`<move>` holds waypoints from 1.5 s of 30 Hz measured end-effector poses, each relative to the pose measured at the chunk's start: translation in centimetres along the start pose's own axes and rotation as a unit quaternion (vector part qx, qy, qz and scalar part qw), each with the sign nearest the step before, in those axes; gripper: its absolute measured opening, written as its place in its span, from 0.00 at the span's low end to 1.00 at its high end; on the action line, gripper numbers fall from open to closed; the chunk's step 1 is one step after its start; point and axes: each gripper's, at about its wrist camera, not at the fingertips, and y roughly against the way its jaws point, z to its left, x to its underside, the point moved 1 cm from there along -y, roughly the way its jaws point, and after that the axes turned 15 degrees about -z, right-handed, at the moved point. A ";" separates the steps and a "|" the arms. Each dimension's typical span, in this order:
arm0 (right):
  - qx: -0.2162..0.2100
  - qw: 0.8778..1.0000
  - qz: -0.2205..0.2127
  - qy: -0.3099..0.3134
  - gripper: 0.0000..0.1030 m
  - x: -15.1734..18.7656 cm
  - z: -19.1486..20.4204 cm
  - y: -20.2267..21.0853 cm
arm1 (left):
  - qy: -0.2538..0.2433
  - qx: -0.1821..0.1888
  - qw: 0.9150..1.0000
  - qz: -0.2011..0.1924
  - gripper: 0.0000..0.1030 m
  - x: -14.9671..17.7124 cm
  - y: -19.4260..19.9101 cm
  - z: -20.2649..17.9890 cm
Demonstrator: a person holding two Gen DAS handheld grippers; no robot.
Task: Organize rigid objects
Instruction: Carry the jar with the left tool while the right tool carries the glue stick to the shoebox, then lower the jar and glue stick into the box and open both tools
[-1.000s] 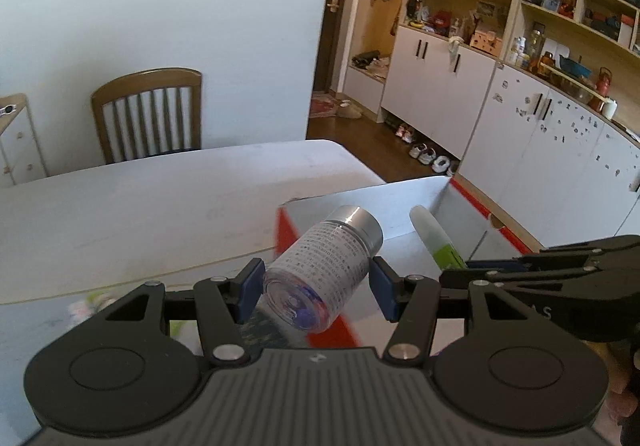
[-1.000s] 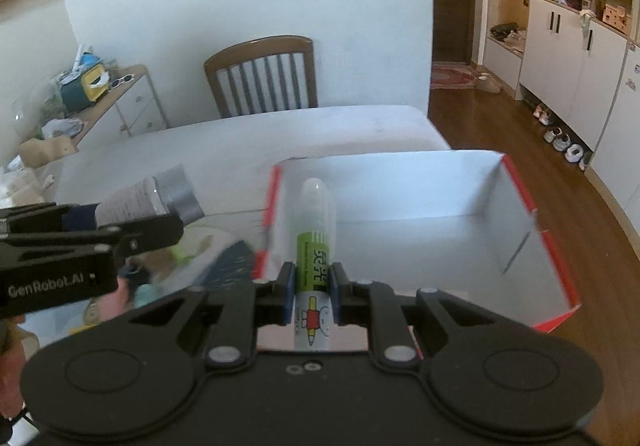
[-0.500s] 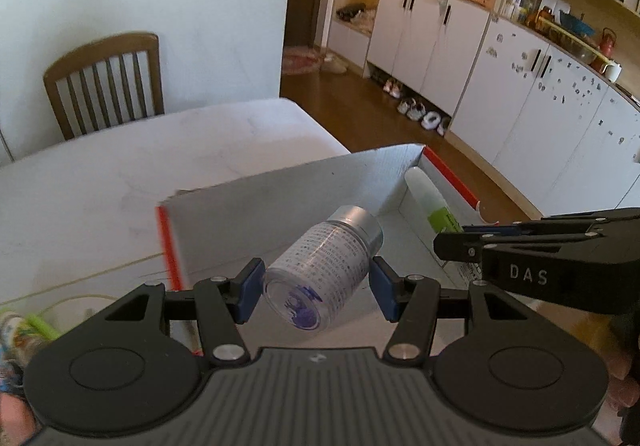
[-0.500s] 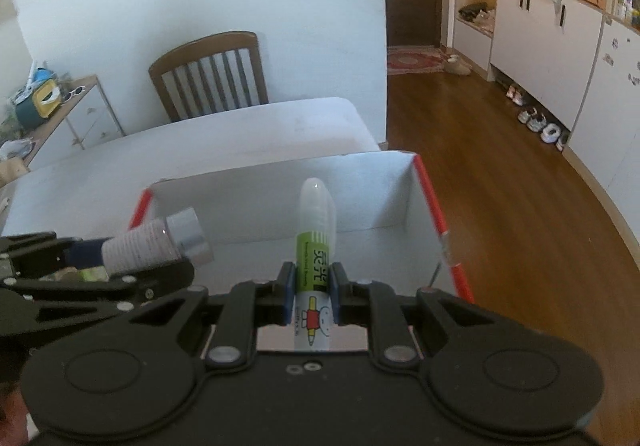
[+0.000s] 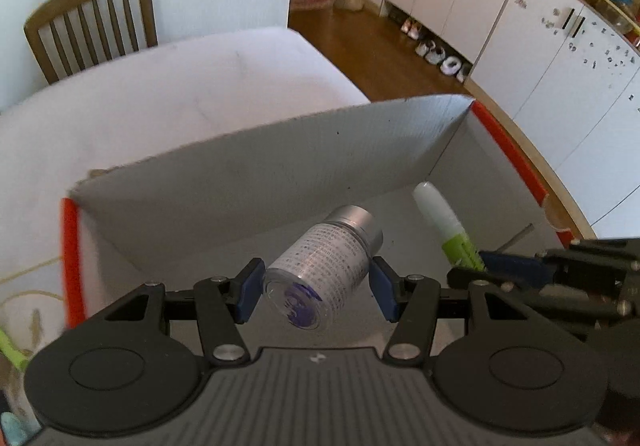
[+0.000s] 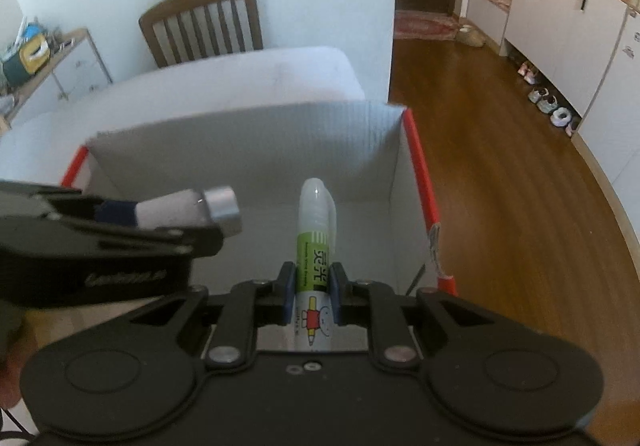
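Observation:
My left gripper (image 5: 316, 288) is shut on a clear bottle (image 5: 320, 270) with a silver cap and printed label, tilted, cap forward. It hangs over the inside of a white cardboard box (image 5: 256, 166) with red edges. My right gripper (image 6: 312, 290) is shut on a green-and-white glue pen (image 6: 314, 246), pointing forward over the same box (image 6: 248, 142). The pen also shows in the left wrist view (image 5: 444, 222), right of the bottle. The bottle and left gripper show in the right wrist view (image 6: 188, 206), left of the pen.
The box sits on a white table (image 5: 160, 94) near its right edge. A wooden chair (image 5: 88, 18) stands behind the table. White cabinets (image 5: 520, 26) and a wooden floor (image 6: 500, 166) lie to the right. Small items lie at the left edge (image 5: 10, 350).
Both grippers have moved forward and down over the box with their objects. The box walls now fill more of both views. Both grips are unchanged.

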 end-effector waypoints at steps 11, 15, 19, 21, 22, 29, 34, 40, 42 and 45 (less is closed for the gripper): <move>-0.003 0.999 0.053 0.006 0.15 0.5 0.1 -2.3 | -0.008 -0.006 0.998 0.061 0.55 0.6 -3.4 -0.9; -0.002 0.998 0.067 0.013 0.15 0.8 0.4 -2.6 | -0.007 -0.005 0.997 0.075 0.55 0.7 -4.1 -1.0; -0.005 0.997 0.077 0.013 0.15 0.7 0.6 -3.1 | -0.004 -0.008 0.996 0.089 0.55 1.0 -4.9 -0.7; -0.009 0.997 0.078 0.011 0.17 0.6 0.5 -3.1 | -0.001 -0.006 0.996 0.091 0.55 1.1 -5.4 -0.6; -0.011 0.997 0.078 0.010 0.18 0.5 0.5 -3.2 | -0.003 -0.006 0.996 0.092 0.55 1.1 -5.4 -0.6; -0.020 0.997 0.072 -0.003 0.25 0.3 -0.3 -2.3 | -0.010 -0.010 0.995 0.099 0.54 0.9 -5.4 -0.7; -0.026 0.998 0.057 -0.009 0.33 0.4 -0.9 -1.1 | -0.007 -0.014 0.996 0.085 0.54 0.6 -4.2 -0.5; -0.036 0.999 0.038 -0.017 0.37 0.1 -1.1 0.8 | -0.007 -0.009 0.998 0.062 0.54 0.3 -1.9 -0.5; -0.038 0.999 0.031 -0.015 0.38 0.0 -1.2 1.4 | -0.004 -0.005 0.998 0.055 0.54 0.2 -1.2 -0.4; -0.037 0.999 0.020 -0.012 0.40 -0.2 -0.4 2.4 | -0.005 -0.007 0.999 0.043 0.54 0.0 0.0 -0.3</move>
